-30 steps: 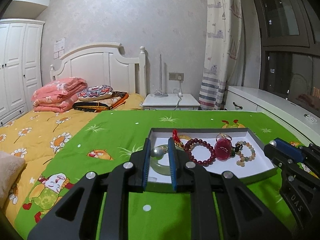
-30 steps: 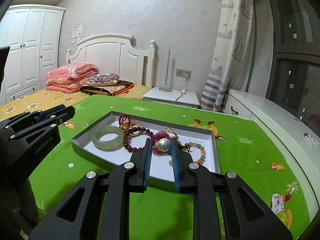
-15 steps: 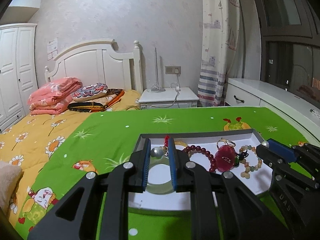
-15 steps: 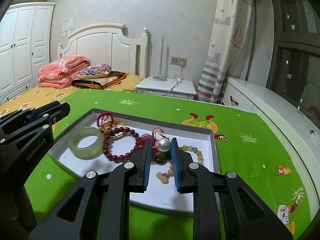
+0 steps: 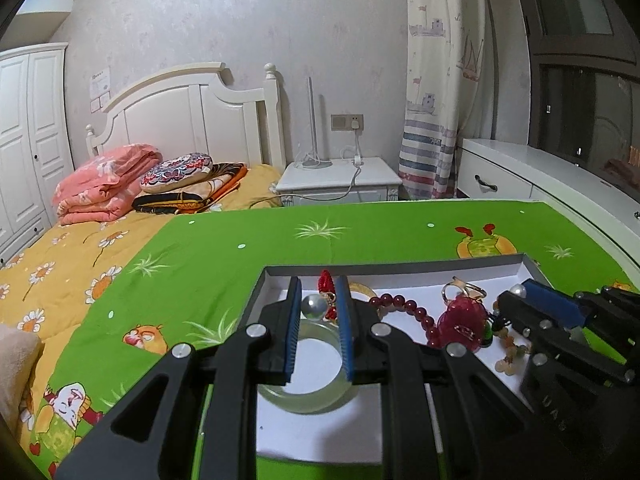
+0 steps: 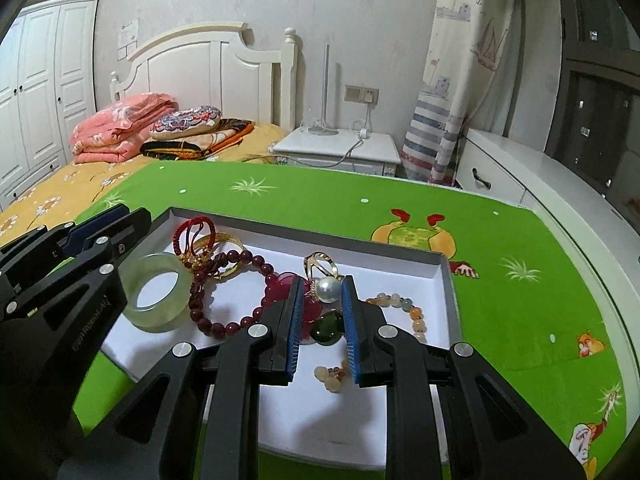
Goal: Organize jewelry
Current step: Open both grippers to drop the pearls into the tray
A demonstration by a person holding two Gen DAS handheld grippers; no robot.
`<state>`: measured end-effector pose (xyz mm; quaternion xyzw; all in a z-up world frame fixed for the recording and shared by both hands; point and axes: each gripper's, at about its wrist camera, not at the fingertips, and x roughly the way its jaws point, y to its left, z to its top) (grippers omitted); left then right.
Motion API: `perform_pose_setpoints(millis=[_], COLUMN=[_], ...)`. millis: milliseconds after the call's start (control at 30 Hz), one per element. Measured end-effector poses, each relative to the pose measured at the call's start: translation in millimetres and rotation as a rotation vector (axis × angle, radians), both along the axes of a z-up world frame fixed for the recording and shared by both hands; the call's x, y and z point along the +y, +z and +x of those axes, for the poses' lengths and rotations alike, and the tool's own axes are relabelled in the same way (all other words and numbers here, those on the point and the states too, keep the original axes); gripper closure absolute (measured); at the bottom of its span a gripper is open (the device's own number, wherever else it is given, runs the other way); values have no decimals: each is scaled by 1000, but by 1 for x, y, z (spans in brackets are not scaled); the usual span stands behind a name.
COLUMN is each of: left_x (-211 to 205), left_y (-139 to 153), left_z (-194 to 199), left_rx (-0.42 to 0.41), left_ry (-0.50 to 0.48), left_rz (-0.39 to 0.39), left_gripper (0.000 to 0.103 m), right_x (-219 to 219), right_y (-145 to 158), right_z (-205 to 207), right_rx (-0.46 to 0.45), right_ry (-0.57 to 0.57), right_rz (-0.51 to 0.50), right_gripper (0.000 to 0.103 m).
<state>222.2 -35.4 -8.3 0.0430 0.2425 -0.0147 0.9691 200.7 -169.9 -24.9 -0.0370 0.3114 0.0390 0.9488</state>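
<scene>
Green cartoon-print cover (image 5: 360, 232): spread over the near part of the bed. Yellow daisy-print bedspread (image 5: 68, 264): to its left. White headboard (image 5: 188, 116): at the far end, against the wall. Pink folded quilt (image 5: 104, 180): far left on the bed, below the headboard. Patterned round cushion (image 5: 176, 166): just right of the quilt, resting on folded dark-and-orange bedding (image 5: 192, 196). White nightstand (image 5: 340, 178): right of the headboard, bearing a slim lamp (image 5: 314, 132). Wall socket (image 5: 347, 122): above it, plug and cable attached. Boat-print curtain (image 5: 440, 80): far right. White wardrobe (image 5: 28, 136): far left. White drawer unit (image 5: 520, 184): along the right, below the dark window.
</scene>
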Motion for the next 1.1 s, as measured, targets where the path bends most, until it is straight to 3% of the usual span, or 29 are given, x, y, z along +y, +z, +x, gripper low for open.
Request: perform_pose_setpoints(millis=[233,267,333,500,600,800,967,1100], left_x=[0,1,3,11,15,21,29,39], left_y=[-4,-4,-6,-2,1,11,25,32], left_z=[6,6,6,-1,-5,-22,-48,-73], left_rx=[25,29,33,-4,-15,-51,-85,-100], left_ry=[-8,-20,-21,14,22,9,-14,-34], left_rz=[-13,-29,-35,-56,-57,-50,-46,-62], left_gripper=[85,84,61,28,24,5,5,5], right_x=[5,6,8,2,-1,-2,1,3], right_y=[-3,-3,-3,-5,-3,6,14,19], right_z=[6,6,5,2,1,-10,-34,-57], right_rx=[18,20,18,25,23,2,-21,-49], right_ry=[18,22,24,5,0,0,-8,-10], right_rz=[3,-1,-9,2,3,8,9,5], right_gripper=[83,76,65,50,48,32,21,19])
